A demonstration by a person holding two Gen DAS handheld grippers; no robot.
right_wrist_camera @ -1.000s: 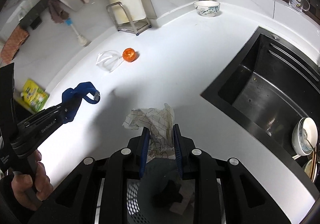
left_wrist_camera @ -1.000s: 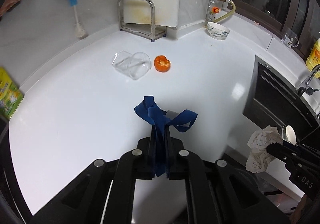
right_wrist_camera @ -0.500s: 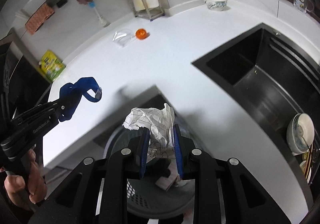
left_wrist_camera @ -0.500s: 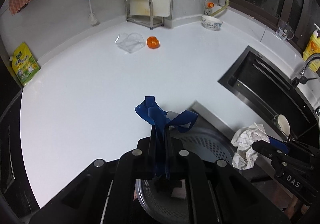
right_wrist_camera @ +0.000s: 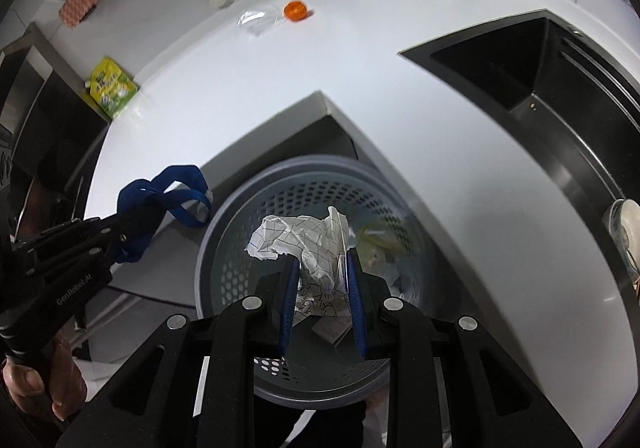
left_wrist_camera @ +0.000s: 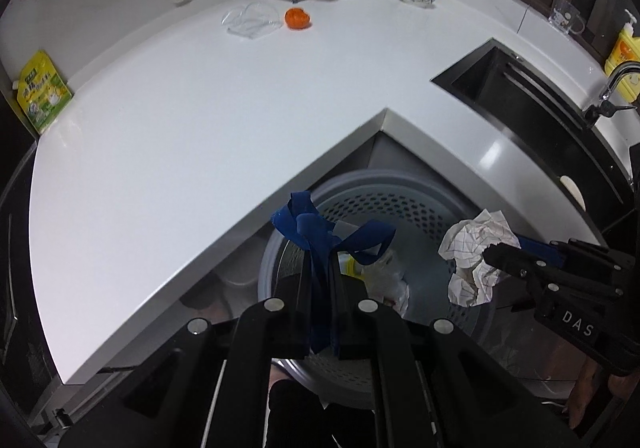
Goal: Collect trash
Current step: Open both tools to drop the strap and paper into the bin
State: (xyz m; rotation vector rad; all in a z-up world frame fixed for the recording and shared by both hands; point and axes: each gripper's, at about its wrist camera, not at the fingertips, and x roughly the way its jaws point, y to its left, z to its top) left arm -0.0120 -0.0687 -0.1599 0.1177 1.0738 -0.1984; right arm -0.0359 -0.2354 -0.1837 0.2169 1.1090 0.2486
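From the left wrist view, we have the left hand-held gripper (left_wrist_camera: 320,280) clamped tight on a blue strap (left_wrist_camera: 320,236), loops sticking up past the fingertips. It hangs over the near-left rim of the grey perforated bin (left_wrist_camera: 384,207), which sits on the floor in the inner corner of the white worktop (left_wrist_camera: 180,119). Bin already holds some pale and yellow scraps. Off to the right, the right hand-held gripper (left_wrist_camera: 490,254) pinches a crumpled checked paper (left_wrist_camera: 472,260) above the bin's right side. Far back on the worktop: clear plastic wrapper (left_wrist_camera: 250,20) just beside an orange peel piece (left_wrist_camera: 297,18), both untouched. Sink (left_wrist_camera: 520,95) to the right.

Over on the right wrist view, we see the right hand-held gripper (right_wrist_camera: 320,268) partly closed, fingers gripping the checked paper (right_wrist_camera: 304,244) directly over the bin (right_wrist_camera: 224,248) opening. Left hand-held gripper (right_wrist_camera: 116,232) enters from the left with the blue strap (right_wrist_camera: 168,191) above the bin's left edge. Wrapper (right_wrist_camera: 256,19) and orange piece (right_wrist_camera: 296,11) sit near the back wall; yellow-green pouch (right_wrist_camera: 110,85) at the worktop's left end.
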